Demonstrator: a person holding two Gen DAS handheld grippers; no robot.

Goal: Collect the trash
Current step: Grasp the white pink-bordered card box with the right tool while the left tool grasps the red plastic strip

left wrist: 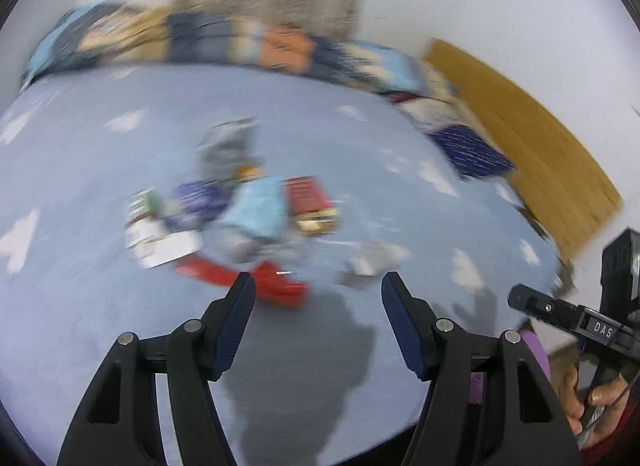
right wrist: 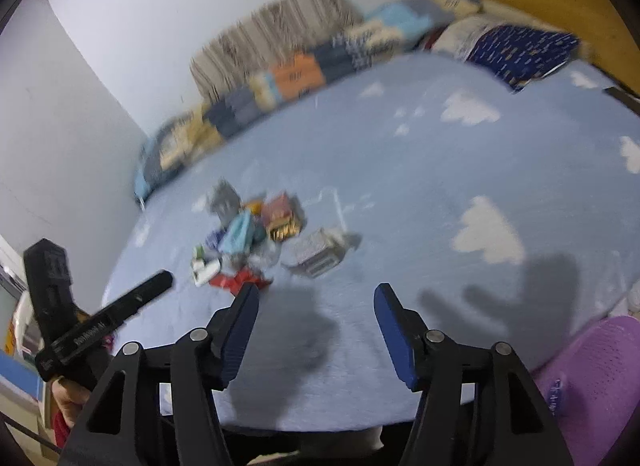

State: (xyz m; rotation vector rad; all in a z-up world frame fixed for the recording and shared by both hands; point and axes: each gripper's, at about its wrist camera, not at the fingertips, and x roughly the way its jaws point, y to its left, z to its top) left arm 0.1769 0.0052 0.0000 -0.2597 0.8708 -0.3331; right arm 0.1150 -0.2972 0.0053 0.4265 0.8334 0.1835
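Observation:
A pile of trash wrappers lies in the middle of a blue bed sheet with white clouds. In the left wrist view I see a red wrapper [left wrist: 244, 280], a light blue packet [left wrist: 258, 211], a dark red box [left wrist: 310, 197], a white carton [left wrist: 160, 240] and a silver wrapper [left wrist: 370, 262]. My left gripper [left wrist: 318, 286] is open and empty, just short of the red wrapper. My right gripper [right wrist: 316, 296] is open and empty, near the pile [right wrist: 256, 242]. A purple mesh basket [right wrist: 592, 370] sits at the lower right. Both views are blurred.
A patchwork blanket [left wrist: 224, 41] and pillows lie along the far side of the bed against the white wall. A wooden headboard [left wrist: 532, 145] stands at the right. The other gripper shows at each view's edge.

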